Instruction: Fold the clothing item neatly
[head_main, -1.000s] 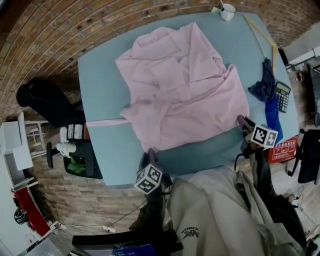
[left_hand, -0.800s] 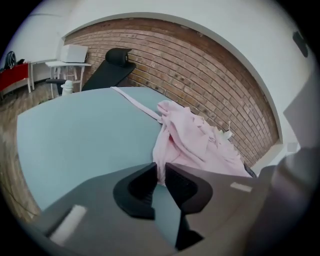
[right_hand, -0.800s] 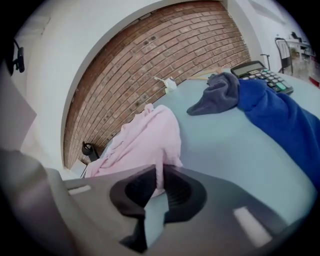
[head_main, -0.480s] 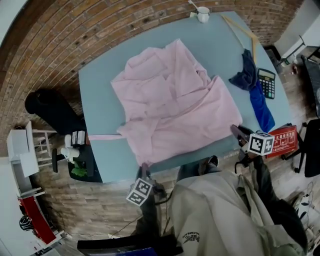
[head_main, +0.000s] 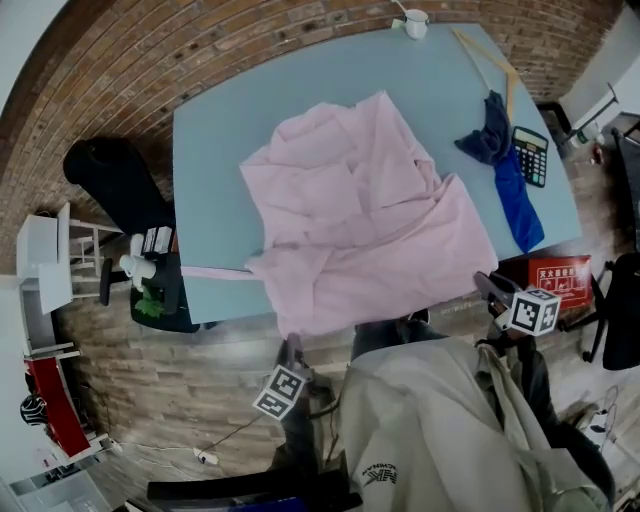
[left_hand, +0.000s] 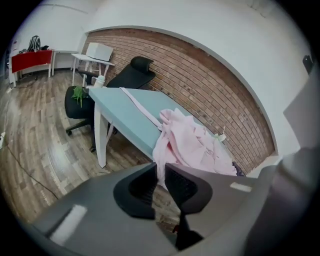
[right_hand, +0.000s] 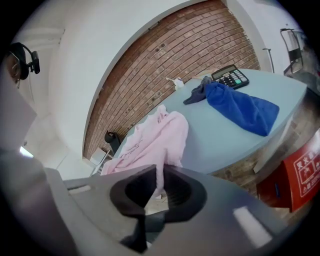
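Observation:
A crumpled pink garment (head_main: 370, 220) lies spread on the light blue table (head_main: 215, 150), and its near hem hangs over the front edge. My left gripper (head_main: 291, 347) is below that edge at the hem's left corner. In the left gripper view (left_hand: 161, 182) its jaws have just been closing and pinch a strip of pink cloth (left_hand: 192, 142). My right gripper (head_main: 484, 284) holds the hem's right corner beside the table's front right. In the right gripper view (right_hand: 160, 186) pink cloth (right_hand: 157, 132) runs down between its shut jaws.
A blue cloth (head_main: 515, 195), a calculator (head_main: 531, 155) and a wooden stick (head_main: 485, 60) lie along the table's right side. A white cup (head_main: 415, 22) stands at the far edge. A black office chair (head_main: 115, 180) stands to the left, and a red sign (head_main: 560, 275) sits at the right.
Both grippers have drawn back toward the person, away from the table. The garment's near hem has slid with them and now hangs over the front edge.

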